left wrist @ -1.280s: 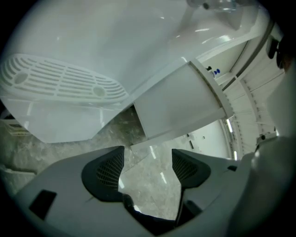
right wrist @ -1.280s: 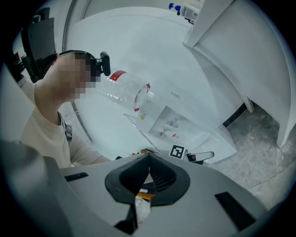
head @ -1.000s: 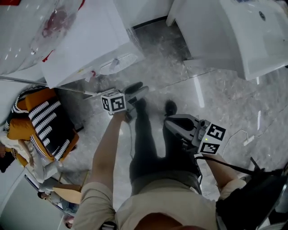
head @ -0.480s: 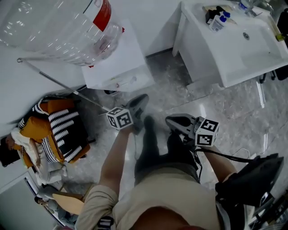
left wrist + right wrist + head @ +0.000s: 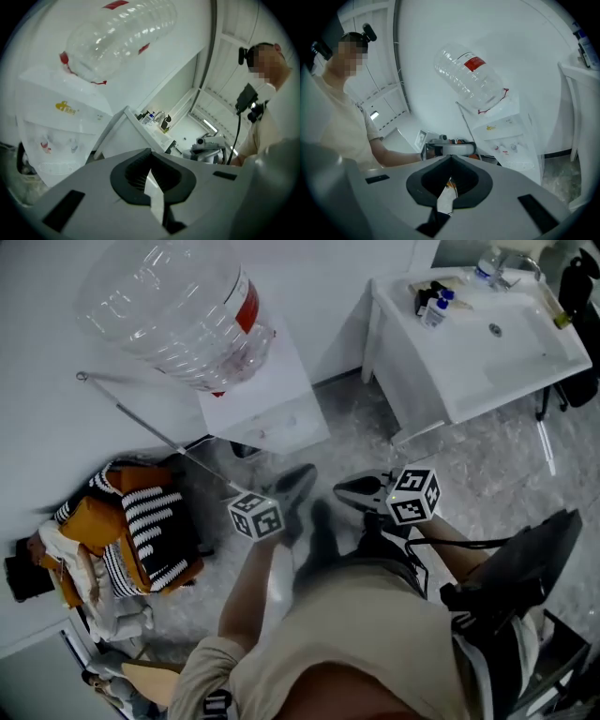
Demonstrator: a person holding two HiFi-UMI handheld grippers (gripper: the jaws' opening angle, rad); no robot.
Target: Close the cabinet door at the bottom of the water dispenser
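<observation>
Below the bottle (image 5: 178, 310), at the water dispenser (image 5: 267, 404) foot, cabinet door (image 5: 528, 175) looks flush; left gripper (image 5: 305, 474) and right gripper (image 5: 342, 491) clenched empty, well apart from it: confirm seating by eye, avoid bumping it.

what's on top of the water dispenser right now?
A large clear bottle with a red label stands neck down on the white water dispenser. In the head view the bottle's body hides where its neck seats in the top.
</observation>
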